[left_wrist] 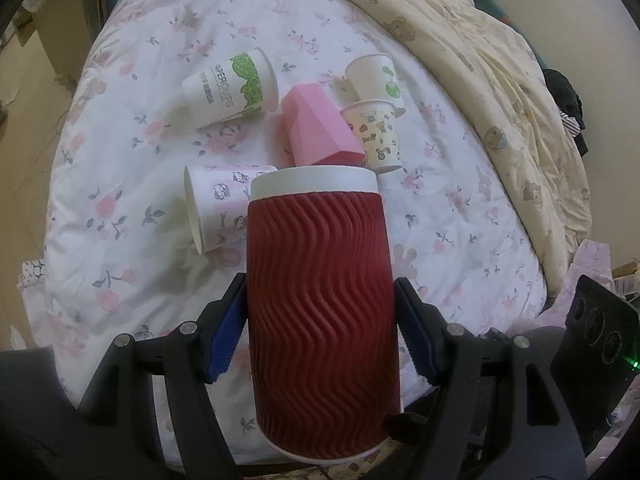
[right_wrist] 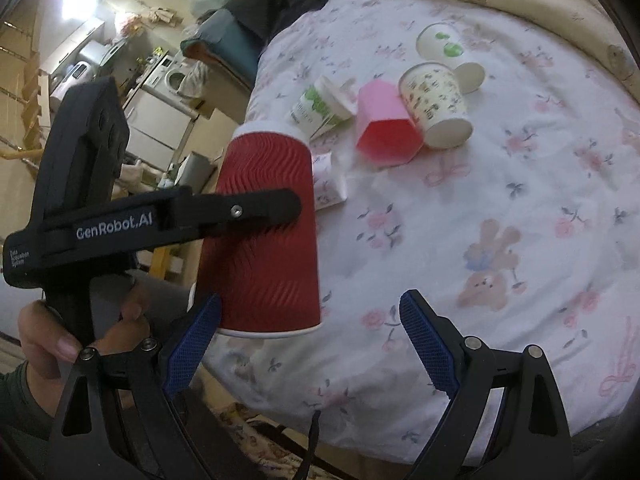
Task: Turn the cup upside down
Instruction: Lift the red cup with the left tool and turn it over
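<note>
A red ribbed paper cup with white rims is held upside down above the bed, its wide rim at the bottom. My left gripper is shut on its sides, blue pads against the ribs. In the right wrist view the same cup hangs in the left gripper's black finger at the left. My right gripper is open and empty, to the right of the cup and just below it, over the bed's front edge.
Several other cups stand or lie on the floral sheet: a pink faceted cup, a green-leaf cup, a cartoon cup, a green-dot cup, a kitty-print cup. A cream quilt lies at the right.
</note>
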The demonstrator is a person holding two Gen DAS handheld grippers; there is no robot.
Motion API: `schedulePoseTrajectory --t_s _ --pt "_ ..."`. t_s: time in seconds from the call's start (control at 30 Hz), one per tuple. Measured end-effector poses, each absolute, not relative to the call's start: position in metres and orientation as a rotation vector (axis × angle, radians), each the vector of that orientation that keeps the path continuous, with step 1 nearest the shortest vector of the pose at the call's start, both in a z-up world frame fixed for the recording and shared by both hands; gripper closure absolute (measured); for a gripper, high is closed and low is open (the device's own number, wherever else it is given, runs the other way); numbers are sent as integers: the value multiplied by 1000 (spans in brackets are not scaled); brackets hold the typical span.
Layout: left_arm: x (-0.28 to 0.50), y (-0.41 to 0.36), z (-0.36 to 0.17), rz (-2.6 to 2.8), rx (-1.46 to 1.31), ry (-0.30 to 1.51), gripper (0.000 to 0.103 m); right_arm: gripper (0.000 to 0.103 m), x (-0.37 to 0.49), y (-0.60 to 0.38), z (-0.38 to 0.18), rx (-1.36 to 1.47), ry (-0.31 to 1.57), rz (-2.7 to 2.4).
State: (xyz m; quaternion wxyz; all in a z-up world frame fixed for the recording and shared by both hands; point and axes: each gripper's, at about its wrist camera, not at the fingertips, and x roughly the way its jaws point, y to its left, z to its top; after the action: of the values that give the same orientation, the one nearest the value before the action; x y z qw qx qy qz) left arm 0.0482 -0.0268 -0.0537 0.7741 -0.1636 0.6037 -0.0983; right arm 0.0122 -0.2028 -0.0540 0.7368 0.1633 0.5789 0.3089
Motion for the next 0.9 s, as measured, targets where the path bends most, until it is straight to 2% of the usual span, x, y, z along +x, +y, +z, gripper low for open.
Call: schedulePoseTrajectory --t_s 0.57,0.9 --pt "41 -39 -25 -291 -285 1221 37 10 22 -215 -81 321 1370 521" --pt "43 -45 -7 -278 -192 1199 37 10 25 -224 -80 325 1351 465"
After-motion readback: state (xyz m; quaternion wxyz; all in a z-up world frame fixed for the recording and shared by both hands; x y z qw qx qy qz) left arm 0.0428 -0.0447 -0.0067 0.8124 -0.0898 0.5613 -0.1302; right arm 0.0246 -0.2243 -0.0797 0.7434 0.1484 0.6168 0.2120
